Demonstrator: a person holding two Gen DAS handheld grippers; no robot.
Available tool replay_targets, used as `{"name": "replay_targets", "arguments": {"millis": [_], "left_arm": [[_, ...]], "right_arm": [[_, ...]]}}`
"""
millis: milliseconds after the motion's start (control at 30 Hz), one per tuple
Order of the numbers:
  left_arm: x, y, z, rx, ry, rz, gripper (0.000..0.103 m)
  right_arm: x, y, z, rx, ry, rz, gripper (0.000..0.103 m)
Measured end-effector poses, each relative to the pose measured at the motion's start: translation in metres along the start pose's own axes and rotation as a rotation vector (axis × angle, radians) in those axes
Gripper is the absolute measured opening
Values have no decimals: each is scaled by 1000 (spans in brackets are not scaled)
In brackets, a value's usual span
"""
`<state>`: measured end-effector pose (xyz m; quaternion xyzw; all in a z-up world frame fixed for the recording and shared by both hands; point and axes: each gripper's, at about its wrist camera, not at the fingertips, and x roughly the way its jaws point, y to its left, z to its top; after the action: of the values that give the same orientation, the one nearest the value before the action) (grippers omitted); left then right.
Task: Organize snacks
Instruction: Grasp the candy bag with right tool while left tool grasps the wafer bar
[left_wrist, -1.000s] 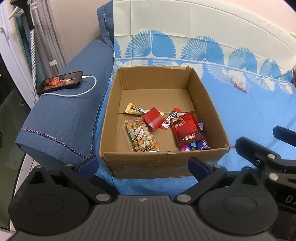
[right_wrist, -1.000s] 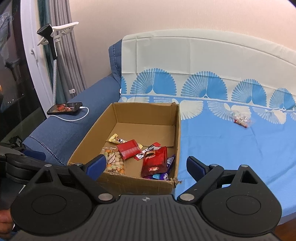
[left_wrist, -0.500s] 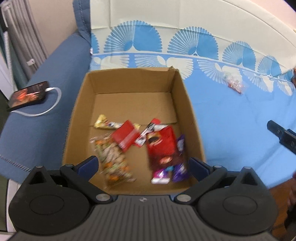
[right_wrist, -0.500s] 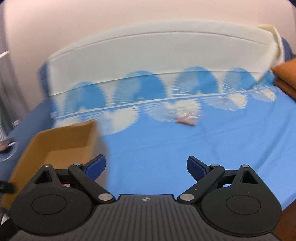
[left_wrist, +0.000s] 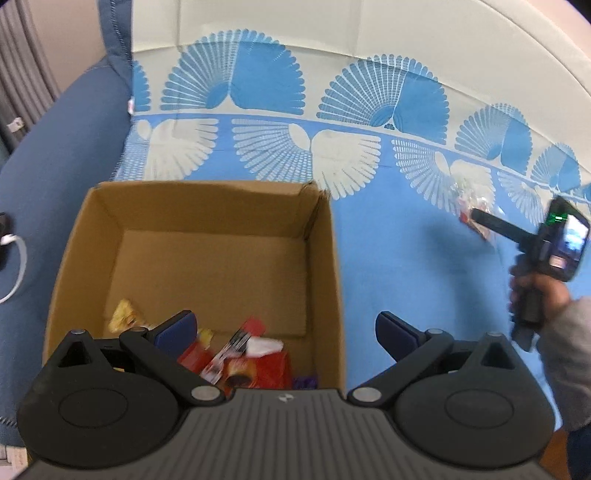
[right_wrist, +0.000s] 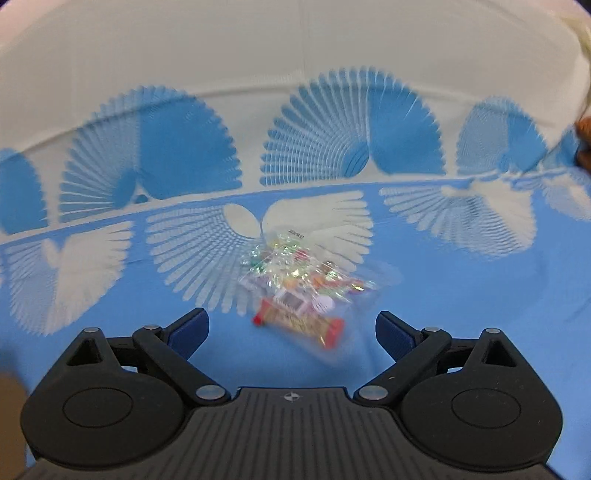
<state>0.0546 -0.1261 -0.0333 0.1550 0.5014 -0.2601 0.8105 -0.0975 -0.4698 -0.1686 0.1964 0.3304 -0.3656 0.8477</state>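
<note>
Bed (left_wrist: 406, 266) is covered by blue fan-print sheet. Cardboard box (left_wrist: 328, 258) is set on it; clear candy bag (right_wrist: 306, 291) is laid well apart.

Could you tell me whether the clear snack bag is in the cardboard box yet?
Out. The clear snack bag lies on the blue bedsheet, just ahead of the open right hand-held gripper, apart from the cardboard box.

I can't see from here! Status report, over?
Both grippers open: left, right. Candy bag loose on blue sheet, ahead of right. Path clear.
</note>
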Motion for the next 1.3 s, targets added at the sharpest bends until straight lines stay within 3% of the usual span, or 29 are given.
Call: {"name": "replay_targets", "arguments": {"millis": [267, 367, 400, 567, 700, 767, 800, 833, 967, 1067, 1167, 1267, 1300], "left_arm": [[32, -20, 32, 4, -12, -24, 103], [37, -34, 38, 33, -19, -32, 103], [40, -40, 41, 43, -21, -36, 103], [58, -99, 60, 154, -67, -107, 103], [90, -173, 80, 259, -72, -220, 103], [118, -213, 92, 269, -29, -269, 103], [134, -229, 97, 255, 5, -283, 103], [151, -244, 102, 228, 42, -288, 103], [214, -286, 118, 58, 140, -258, 103], [251, -297, 125, -65, 215, -259, 103], [282, -316, 123, -58, 303, -266, 103], [281, -328, 119, 5, 253, -215, 103], [282, -328, 119, 15, 259, -213, 103]], "right_arm": [[85, 34, 21, -194, 32, -92, 94], [87, 19, 35, -183, 19, -81, 38], [84, 10, 41, -152, 25, -64, 2], [57, -86, 38, 116, 103, -151, 0], [25, -155, 3, 212, 121, -148, 5], [10, -176, -8, 213, 92, -126, 29], [4, -185, -11, 213, 84, -122, 62], [0, -192, -13, 217, 73, -123, 84], [2, -209, -5, 235, 45, -63, 86], [18, -215, 7, 288, 52, -6, 88], [38, -214, 16, 320, 65, 24, 90], [60, -200, 22, 311, 96, 24, 93], [66, -193, 24, 295, 92, 12, 99]]}}
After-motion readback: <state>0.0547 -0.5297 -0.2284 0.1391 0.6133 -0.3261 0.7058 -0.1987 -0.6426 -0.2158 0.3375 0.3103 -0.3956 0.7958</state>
